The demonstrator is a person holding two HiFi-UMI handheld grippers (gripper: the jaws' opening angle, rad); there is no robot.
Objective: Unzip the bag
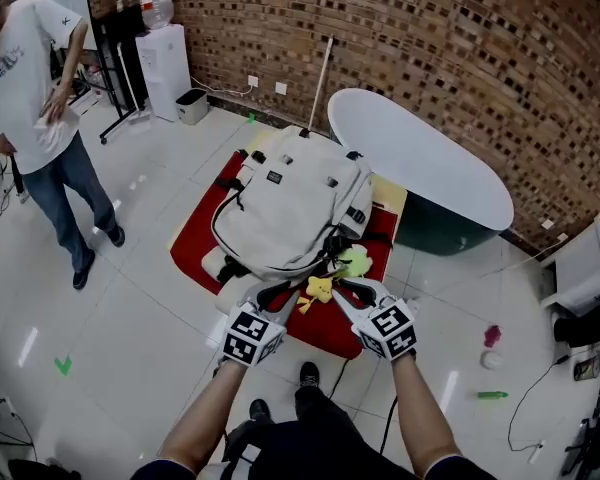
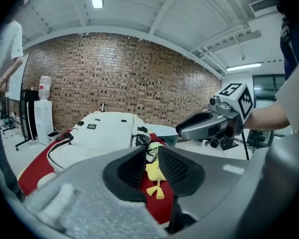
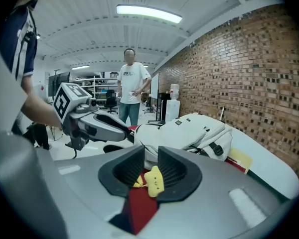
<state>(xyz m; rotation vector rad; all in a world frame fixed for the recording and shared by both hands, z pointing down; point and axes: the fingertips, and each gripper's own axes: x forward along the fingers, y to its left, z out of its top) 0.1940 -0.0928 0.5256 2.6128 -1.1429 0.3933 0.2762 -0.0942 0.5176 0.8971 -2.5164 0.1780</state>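
Head view is showing my left tool [image 1: 277, 293] and right tool [image 1: 342, 293], both slightly parted and empty, flanking the white backpack's [image 1: 290, 208] yellow star charm [image 1: 320, 290]; only this view is catching a green stick [image 1: 492, 395] on the floor.

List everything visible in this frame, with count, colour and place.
backpack: one, off-white, on the mat
mat: one, red, on the floor
yellow charm: one, at the backpack's near edge
green charm: one, beside the yellow one
table: one, white, by the brick wall
water dispenser: one, white, far left
pink item: one, floor, right
bystander: one, white shirt, left
left gripper: one, grey, jaws open, empty
right gripper: one, grey, jaws open, empty
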